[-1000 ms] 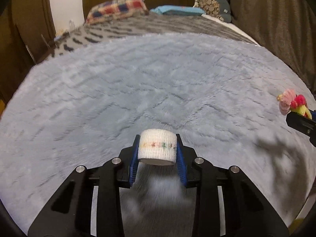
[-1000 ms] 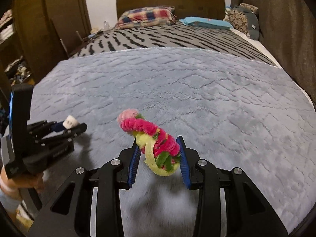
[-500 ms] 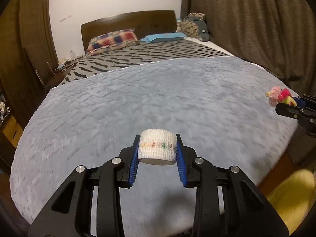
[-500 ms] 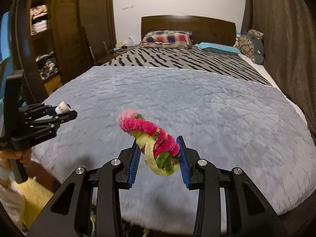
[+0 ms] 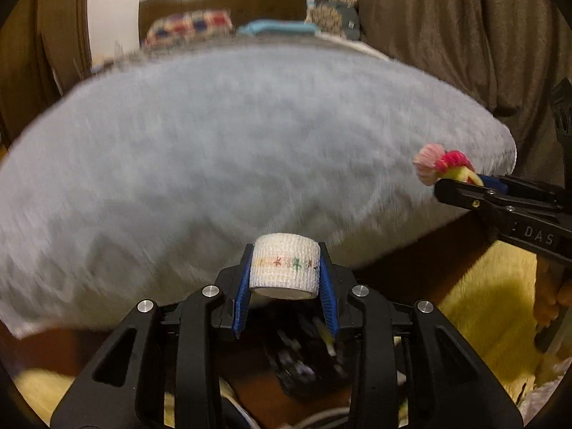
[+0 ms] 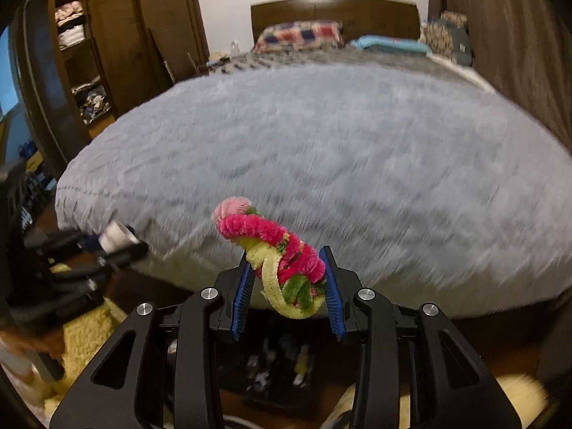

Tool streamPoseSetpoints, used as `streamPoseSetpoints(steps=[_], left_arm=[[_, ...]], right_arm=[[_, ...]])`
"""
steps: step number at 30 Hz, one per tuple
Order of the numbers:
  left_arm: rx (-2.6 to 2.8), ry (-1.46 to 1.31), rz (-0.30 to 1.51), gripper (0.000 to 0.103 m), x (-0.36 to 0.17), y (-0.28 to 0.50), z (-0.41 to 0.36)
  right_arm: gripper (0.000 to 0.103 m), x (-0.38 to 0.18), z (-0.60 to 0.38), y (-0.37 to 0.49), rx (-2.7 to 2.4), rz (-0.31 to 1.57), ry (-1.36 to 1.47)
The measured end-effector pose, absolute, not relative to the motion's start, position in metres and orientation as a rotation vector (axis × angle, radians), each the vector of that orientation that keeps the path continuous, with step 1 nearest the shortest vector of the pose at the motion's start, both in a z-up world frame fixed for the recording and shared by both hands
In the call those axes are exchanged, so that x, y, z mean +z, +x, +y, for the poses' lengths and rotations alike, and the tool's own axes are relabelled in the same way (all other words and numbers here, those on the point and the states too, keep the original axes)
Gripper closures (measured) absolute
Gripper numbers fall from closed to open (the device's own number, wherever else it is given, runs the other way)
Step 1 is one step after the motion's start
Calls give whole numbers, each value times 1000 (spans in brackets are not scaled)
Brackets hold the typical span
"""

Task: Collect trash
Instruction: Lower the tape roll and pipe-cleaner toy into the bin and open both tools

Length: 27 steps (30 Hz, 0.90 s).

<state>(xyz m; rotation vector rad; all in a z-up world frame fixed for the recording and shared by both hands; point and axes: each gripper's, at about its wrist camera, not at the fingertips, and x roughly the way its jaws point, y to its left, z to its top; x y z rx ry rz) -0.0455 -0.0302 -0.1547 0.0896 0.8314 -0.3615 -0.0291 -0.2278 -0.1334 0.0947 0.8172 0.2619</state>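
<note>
Left claw (image 5: 285, 279) grips the tape roll (image 5: 285, 268); right claw (image 6: 287, 280) grips the fuzzy ring (image 6: 275, 254). Hold tight, let go only right over the dark bin (image 5: 307, 364) below.

Both grippers, the left gripper (image 5: 285, 287) and the right gripper (image 6: 287, 287), have black arms, blue ribbed pads (image 5: 242, 298) and round silver screws (image 5: 210, 290). White letters "DAS" (image 5: 539, 237) show at the right edge.

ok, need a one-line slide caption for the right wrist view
Right tool grips a twisted pipe-cleaner bundle off the foot of the grey-blanketed bed; left tool holds a white tape roll.
</note>
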Motion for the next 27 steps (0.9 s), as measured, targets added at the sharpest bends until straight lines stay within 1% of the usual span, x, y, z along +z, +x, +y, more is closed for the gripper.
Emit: streamPoseSetpoints(steps=[3,7,9,12,19,25,27], left_arm=[[-360,58,928,71,-189,-43,-30],[-366,40,1028,71,-225,-37,-32],[-366,25,1076,71,-241,-32,-33],[-363,12,1128,71,-258,-25,-32],[-348,22,1225,71,-291,-10,-37],[-383,46,1256,71,-299,-10,-46],[-390,47,1263,71,-301,-9,-48]], right_arm=[[66,-172,-222,-29,273,892,122],[66,-209,-220,-26,280,987,140],[66,-225,-220,-25,259,1057,139],[66,-241,-217,-22,239,1104,130],[66,-261,-203,-14,207,1153,76],[65,-270,-196,-12,217,1176,82],[64,-271,-200,-13,216,1178,87]])
